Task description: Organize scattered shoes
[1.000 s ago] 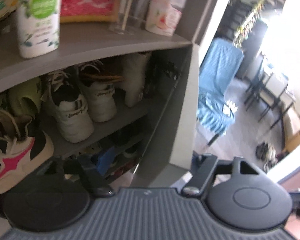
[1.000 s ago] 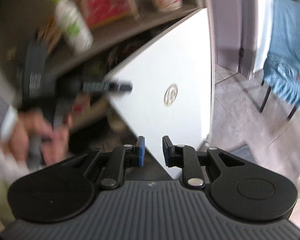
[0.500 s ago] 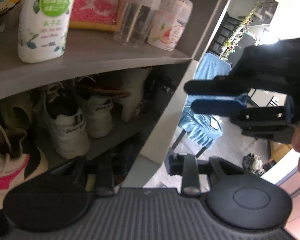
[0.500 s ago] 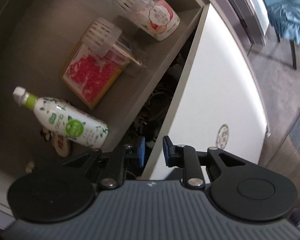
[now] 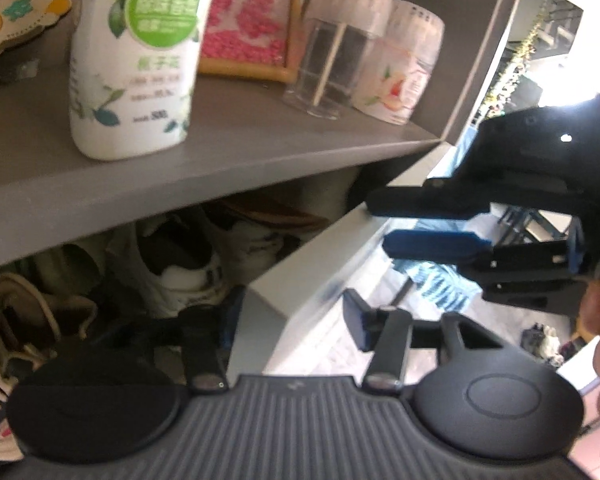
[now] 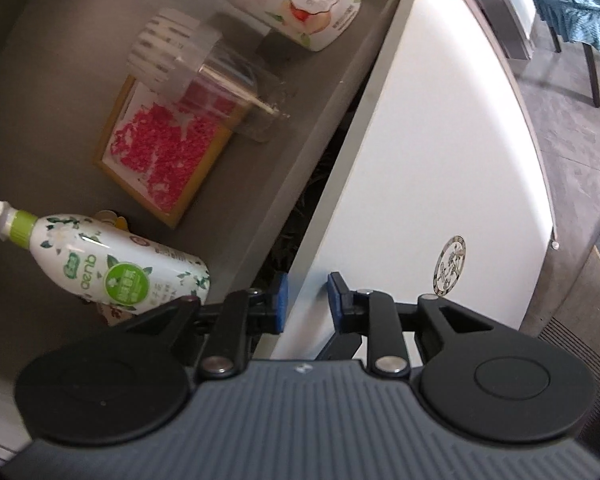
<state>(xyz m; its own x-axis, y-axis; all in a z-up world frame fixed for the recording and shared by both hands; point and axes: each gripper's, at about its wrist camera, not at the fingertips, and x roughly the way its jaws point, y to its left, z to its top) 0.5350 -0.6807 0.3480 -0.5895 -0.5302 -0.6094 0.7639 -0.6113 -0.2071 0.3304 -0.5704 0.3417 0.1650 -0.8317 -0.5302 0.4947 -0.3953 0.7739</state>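
Straddling the white cabinet door (image 6: 432, 168) edge at lower centre, the right gripper (image 6: 304, 302) stands open, as does the left gripper (image 5: 292, 320), which has just been widening. Sneakers (image 5: 188, 276) sit shelved lower left; a swinging door could pinch them.

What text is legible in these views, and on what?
"aenb": down the side of the white bottle on the grey shelf.
"500": low on that bottle's front, blurred, so uncertain.
Green round label, Chinese characters: too blurred to read.
Peach-label jar: print too blurred.
Round emblem on the white door: unreadable.
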